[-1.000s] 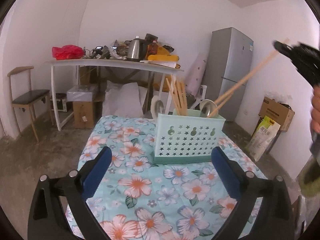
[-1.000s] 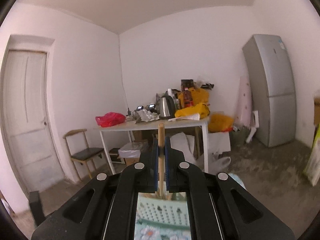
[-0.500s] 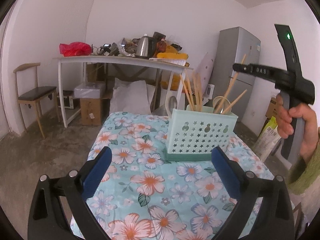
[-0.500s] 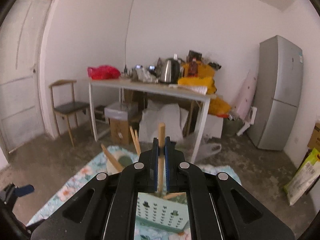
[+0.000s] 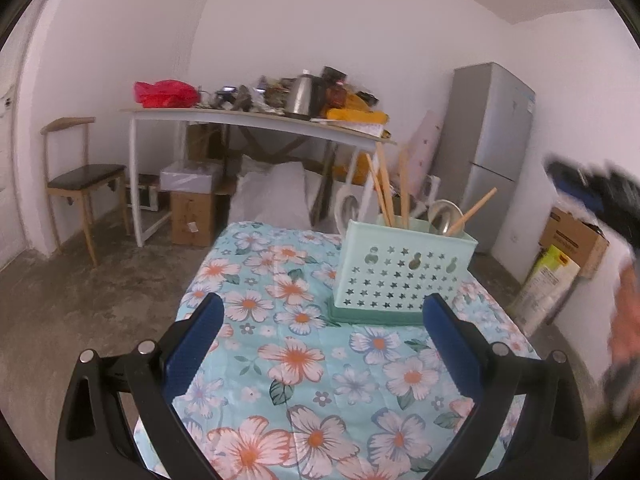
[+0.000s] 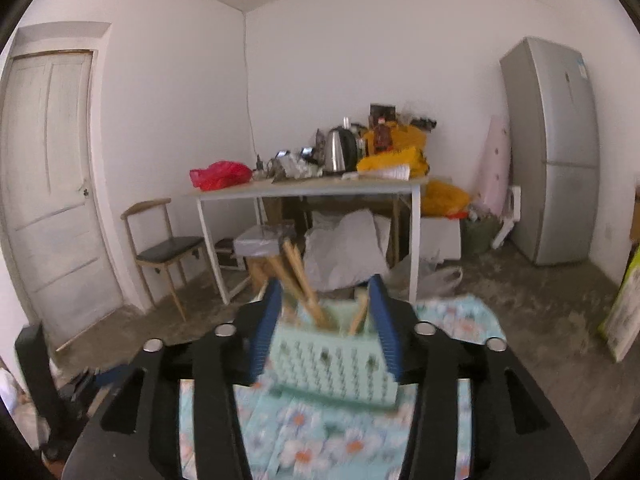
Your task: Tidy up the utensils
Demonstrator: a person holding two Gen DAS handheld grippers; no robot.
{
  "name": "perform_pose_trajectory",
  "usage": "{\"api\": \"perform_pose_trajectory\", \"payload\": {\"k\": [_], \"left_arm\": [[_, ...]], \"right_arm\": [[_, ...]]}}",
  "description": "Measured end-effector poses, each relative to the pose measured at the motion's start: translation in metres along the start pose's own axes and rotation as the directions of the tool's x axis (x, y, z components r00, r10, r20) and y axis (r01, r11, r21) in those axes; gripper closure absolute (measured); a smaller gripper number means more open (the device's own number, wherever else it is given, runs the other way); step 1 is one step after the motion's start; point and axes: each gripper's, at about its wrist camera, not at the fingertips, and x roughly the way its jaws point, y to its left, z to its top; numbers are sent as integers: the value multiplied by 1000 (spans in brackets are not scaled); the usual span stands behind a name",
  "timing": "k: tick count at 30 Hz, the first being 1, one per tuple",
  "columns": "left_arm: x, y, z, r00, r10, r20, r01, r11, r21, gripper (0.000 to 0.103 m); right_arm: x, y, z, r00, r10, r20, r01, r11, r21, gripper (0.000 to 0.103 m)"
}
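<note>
A mint green utensil holder [image 5: 404,268] with star holes stands on the floral tablecloth [image 5: 304,360]. In it stand several wooden chopsticks [image 5: 386,192], a metal spoon [image 5: 444,214] and one chopstick [image 5: 474,210] that leans right. My left gripper [image 5: 323,300] is open just in front of the holder, with nothing between its blue pads. My right gripper [image 6: 326,282] is level with the holder [image 6: 332,360]. Its jaws are opening with no chopstick between the pads, and the standing chopsticks [image 6: 304,284] show through the gap. In the left wrist view the right gripper [image 5: 600,196] is a blur at the right edge, above a person's hand [image 5: 624,320].
Behind the small table stand a cluttered white table [image 5: 248,120] with a kettle [image 5: 302,96], a wooden chair [image 5: 80,176], cardboard boxes [image 5: 192,216] and a grey fridge [image 5: 488,152]. A door [image 6: 52,184] is on the left wall, with bare concrete floor around.
My right gripper sank toward the holder and its jaws parted, letting go of the chopstick, which now stands in the holder. The left gripper has hardly moved.
</note>
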Motion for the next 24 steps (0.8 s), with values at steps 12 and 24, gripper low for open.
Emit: {"api": "perform_pose_trajectory", "payload": {"k": [12, 24], "left_arm": [[-3, -40, -1, 952, 306, -12, -298, 937, 184, 6], [-1, -43, 5, 913, 406, -29, -395, 901, 178, 6]], "right_arm": [[-11, 3, -67, 950, -269, -159, 272, 962, -3, 16], [-11, -7, -73, 890, -410, -201, 412, 910, -30, 10]]}}
